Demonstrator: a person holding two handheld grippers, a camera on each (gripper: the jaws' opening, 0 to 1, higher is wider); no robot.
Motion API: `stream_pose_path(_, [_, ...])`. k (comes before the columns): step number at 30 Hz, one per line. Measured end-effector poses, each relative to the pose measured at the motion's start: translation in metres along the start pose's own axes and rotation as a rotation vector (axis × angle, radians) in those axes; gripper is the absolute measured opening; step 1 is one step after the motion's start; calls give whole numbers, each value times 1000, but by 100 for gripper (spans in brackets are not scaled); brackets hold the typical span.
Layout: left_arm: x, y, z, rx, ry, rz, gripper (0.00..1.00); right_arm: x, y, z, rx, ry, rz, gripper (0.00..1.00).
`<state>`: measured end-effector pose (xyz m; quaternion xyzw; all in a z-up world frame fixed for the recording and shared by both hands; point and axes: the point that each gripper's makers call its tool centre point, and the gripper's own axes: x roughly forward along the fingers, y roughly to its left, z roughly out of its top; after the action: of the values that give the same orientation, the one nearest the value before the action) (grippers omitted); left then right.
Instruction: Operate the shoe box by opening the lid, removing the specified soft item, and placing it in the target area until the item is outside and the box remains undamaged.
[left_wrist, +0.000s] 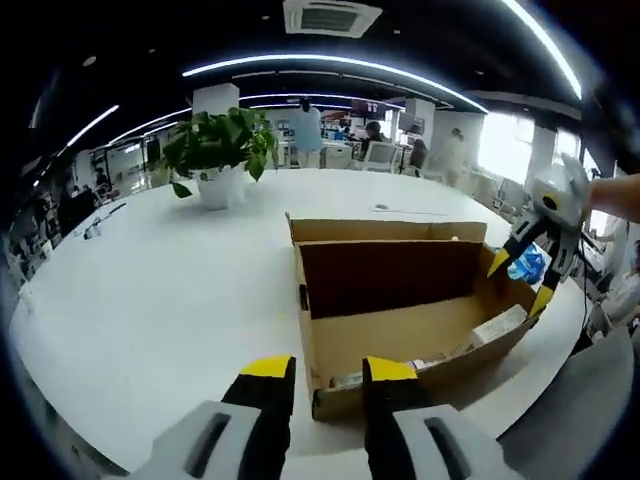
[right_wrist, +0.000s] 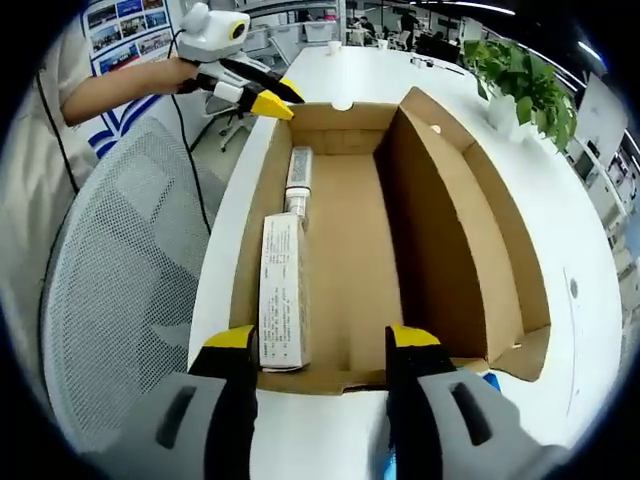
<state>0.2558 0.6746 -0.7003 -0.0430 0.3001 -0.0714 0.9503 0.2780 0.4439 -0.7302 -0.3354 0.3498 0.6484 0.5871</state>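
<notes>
the white tabletop (left_wrist: 150, 300) carries the shoe box (right_wrist: 350, 230), lid already open. long white cartons (right_wrist: 283, 290) lie at nine o'clock inside; no soft item visible there. both grippers (left_wrist: 328, 372) (right_wrist: 320, 345) released, poised at opposite ends; next, search inside.

We see the open shoe box (left_wrist: 400, 320) on the table (left_wrist: 150, 290), flat packets (right_wrist: 282, 290) inside, potted plant (left_wrist: 218, 150) behind it.
</notes>
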Motion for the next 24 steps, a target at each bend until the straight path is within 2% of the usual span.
stream_pose_path(3, [0, -2, -1, -11, 3, -6, 20, 5, 3, 2, -8, 6, 8, 40])
stream_pose_path(7, [1, -2, -1, -18, 9, 6, 19, 8, 9, 4, -6, 7, 22, 32])
stream_pose_path(16, [0, 7, -3, -12, 30, 78, 7, 16, 15, 1, -10, 29, 21, 19])
stream_pose_path(24, [-1, 11, -4, -37, 37, 92, 4, 17, 13, 2, -3, 28, -3, 17])
